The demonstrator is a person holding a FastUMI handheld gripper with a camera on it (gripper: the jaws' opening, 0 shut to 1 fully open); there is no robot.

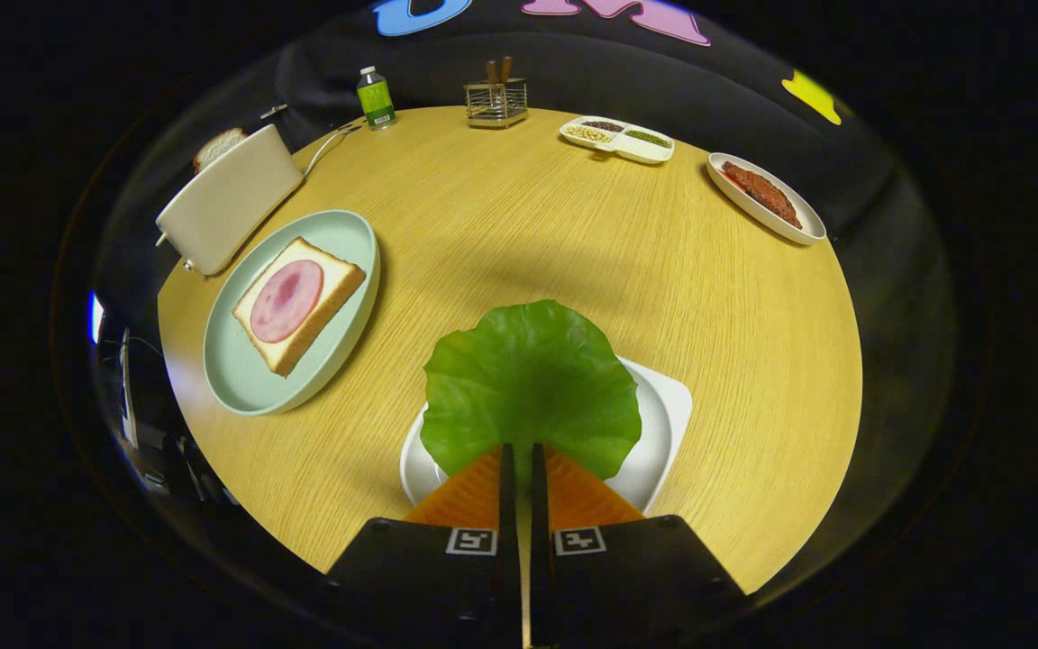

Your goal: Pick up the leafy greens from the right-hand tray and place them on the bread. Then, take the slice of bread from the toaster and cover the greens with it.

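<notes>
Between the fingers: leafy greens [530, 383], stem edge pinched, leaf fanned ahead at 12 o'clock.
Gripper [523, 461]: fingers nearly closed, both pressing the leaf.
White tray [663, 424]: directly under the leaf.
Bread [298, 305]: ham-topped, on green plate [240, 383], 10 o'clock.
Toaster [226, 198]: beyond plate, bread slice [218, 146] inside.
Table [528, 234]: wood.

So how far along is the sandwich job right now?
Early. The gripper is shut on the greens, held over the white tray. Nothing is placed yet: the bread on the plate carries only ham. The toaster slice is untouched.
</notes>
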